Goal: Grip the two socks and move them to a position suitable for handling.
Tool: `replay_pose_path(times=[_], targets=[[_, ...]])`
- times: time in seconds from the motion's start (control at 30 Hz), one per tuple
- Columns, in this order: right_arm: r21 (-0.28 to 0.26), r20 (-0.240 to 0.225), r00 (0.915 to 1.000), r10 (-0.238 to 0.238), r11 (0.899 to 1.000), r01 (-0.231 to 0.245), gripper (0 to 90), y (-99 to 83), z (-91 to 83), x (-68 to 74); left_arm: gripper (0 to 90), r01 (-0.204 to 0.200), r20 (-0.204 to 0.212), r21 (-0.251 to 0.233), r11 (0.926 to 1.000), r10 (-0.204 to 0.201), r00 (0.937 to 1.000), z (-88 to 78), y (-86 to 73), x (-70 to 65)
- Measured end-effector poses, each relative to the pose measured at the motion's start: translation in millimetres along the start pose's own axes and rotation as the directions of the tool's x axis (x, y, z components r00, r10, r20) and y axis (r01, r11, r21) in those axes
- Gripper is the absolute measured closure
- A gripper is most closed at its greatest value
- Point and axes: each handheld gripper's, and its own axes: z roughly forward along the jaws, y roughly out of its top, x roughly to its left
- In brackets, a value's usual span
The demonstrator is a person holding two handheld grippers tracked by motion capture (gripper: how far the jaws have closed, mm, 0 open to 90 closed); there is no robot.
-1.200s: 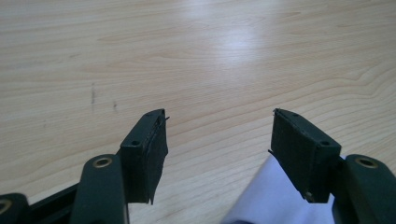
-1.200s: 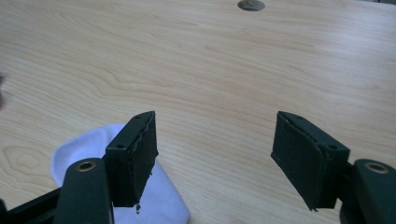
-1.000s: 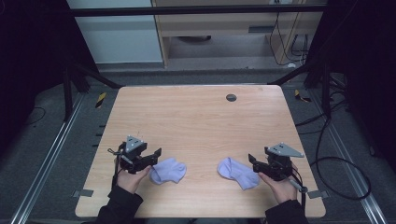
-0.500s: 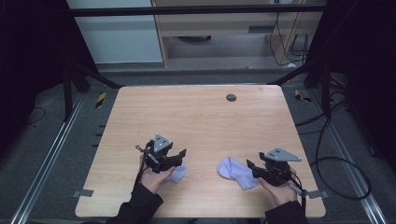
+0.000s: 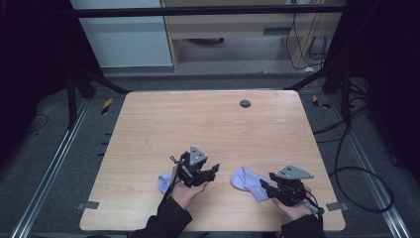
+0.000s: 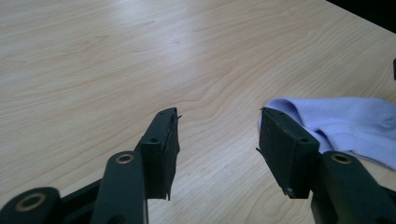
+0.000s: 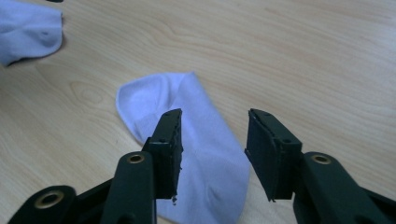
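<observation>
pale wooden table [image 5: 208,124] fills the middle of a dim room, seen from above. two lilac socks lie flat near its front edge. left gripper [image 5: 207,174], held in a hand [image 5: 184,191], hangs over the left sock [image 5: 165,182], hiding most of it; its jaws stand apart, with nothing between them. in the left gripper view the right sock [image 6: 345,126] lies just beyond the right-hand jaw. right gripper [image 5: 265,186] sits at the near end of the right sock [image 5: 247,181], jaws apart, the cloth under the gap between them. in the right gripper view the other sock [image 7: 28,28] lies well apart, top left.
</observation>
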Motion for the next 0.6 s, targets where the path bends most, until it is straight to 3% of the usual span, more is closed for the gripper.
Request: replay_pose_path(times=[0.3, 0.6], targets=[[0.045, -0.031, 0.9994, -0.013, 0.999, 0.014, 62.9, -7.6, 3.1, 6.5, 53.2, -0.028, 0.025, 0.046, 0.9986, 0.027, 0.9993, 21.4, -4.3, -19.2], [0.089, -0.057, 0.998, -0.027, 0.996, 0.032, 66.7, -9.4, 7.4, 11.7, 56.0, -0.033, 0.041, 0.087, 0.9957, 0.03, 0.9987, 41.5, -10.2, -31.6]])
